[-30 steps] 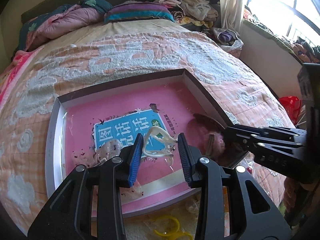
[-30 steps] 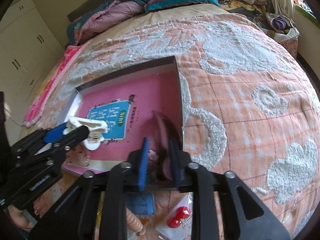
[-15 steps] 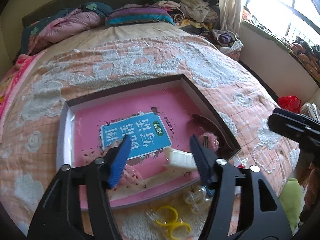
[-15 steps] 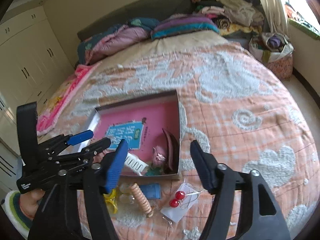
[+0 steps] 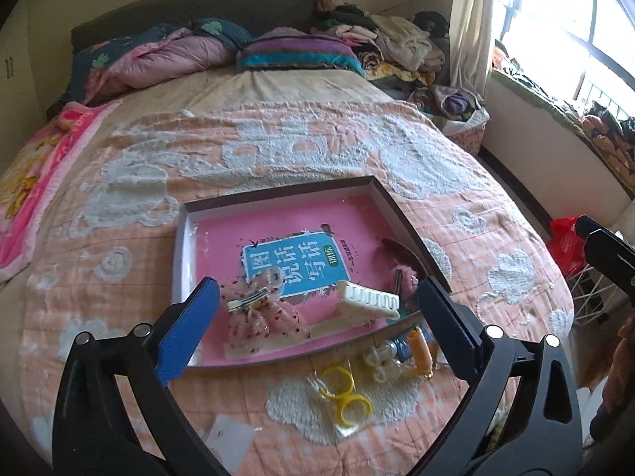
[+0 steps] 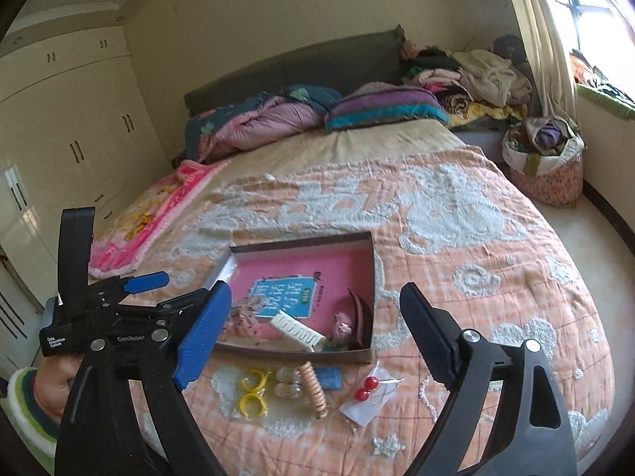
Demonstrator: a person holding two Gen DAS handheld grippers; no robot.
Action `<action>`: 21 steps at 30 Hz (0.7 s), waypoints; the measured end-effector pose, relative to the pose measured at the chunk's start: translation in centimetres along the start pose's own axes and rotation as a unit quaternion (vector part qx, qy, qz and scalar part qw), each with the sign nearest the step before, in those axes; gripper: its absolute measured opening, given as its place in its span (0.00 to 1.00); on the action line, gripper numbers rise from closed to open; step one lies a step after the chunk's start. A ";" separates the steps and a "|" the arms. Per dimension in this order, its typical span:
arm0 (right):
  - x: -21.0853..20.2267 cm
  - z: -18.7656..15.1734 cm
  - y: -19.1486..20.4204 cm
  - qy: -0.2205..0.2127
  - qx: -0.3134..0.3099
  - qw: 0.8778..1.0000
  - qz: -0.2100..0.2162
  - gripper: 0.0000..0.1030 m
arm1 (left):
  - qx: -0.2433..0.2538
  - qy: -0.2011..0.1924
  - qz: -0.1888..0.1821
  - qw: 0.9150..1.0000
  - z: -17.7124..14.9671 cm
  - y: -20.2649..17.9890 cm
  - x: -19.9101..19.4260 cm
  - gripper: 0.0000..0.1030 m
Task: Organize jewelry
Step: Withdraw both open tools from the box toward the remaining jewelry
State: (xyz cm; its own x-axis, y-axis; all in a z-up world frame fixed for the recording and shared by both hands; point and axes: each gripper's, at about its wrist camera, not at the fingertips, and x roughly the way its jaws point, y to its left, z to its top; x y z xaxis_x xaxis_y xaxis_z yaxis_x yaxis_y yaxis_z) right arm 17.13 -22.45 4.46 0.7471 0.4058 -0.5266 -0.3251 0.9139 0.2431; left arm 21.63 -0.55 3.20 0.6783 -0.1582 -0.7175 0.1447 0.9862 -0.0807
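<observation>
On the bed (image 6: 456, 214) sits a shallow box (image 6: 369, 261) with a pink book (image 5: 278, 234) lying flat inside. A white hair clip (image 5: 367, 301) rests on the book, near the box's front edge. A dotted pink bow (image 5: 264, 315) lies to its left. Outside the box, on the blanket, are two yellow rings (image 6: 252, 390), a peach coil hair tie (image 6: 313, 384) and red bead earrings (image 6: 367, 388) on a white card. The left gripper (image 5: 313, 317) has its fingers wide apart and holds nothing. The right gripper (image 6: 313, 333) is the same, fingers wide apart.
</observation>
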 end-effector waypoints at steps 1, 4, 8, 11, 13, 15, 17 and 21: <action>-0.4 0.0 0.3 -0.003 -0.001 1.000 0.001 0.84 | -0.001 -0.004 0.001 1.000 -0.1 0.1 -0.6 0.91; -1.8 0.0 1.0 -0.014 -0.009 1.000 0.005 0.84 | -0.004 -0.015 0.003 1.000 -0.3 0.4 -2.2 0.91; -3.4 0.0 1.9 -0.025 -0.018 0.999 0.011 0.84 | -0.003 -0.031 0.014 0.999 -0.9 0.5 -4.1 0.91; -4.2 0.0 2.3 -0.031 -0.024 0.999 0.013 0.84 | -0.006 -0.039 0.016 0.999 -1.3 0.8 -5.2 0.91; -4.8 -0.1 2.6 -0.035 -0.028 0.999 0.013 0.84 | -0.008 -0.042 0.019 0.999 -1.7 1.1 -5.8 0.91; -5.2 -0.3 2.9 -0.036 -0.032 0.999 0.014 0.84 | -0.010 -0.044 0.021 0.999 -2.2 1.3 -6.4 0.91; -5.4 -0.5 3.1 -0.037 -0.035 0.999 0.013 0.84 | -0.013 -0.045 0.022 0.999 -2.6 1.5 -6.9 0.91; -5.6 -1.3 3.4 -0.031 -0.047 0.998 0.010 0.84 | -0.011 -0.047 0.030 0.998 -3.6 1.8 -7.6 0.91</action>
State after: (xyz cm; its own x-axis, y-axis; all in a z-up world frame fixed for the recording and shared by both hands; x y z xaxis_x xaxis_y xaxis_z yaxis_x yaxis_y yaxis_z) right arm 11.09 -21.62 7.18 0.7738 0.4253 -0.4694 -0.3908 0.9037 0.1746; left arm 14.20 2.58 6.02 0.7497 -0.1009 -0.6541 0.0858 0.9948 -0.0551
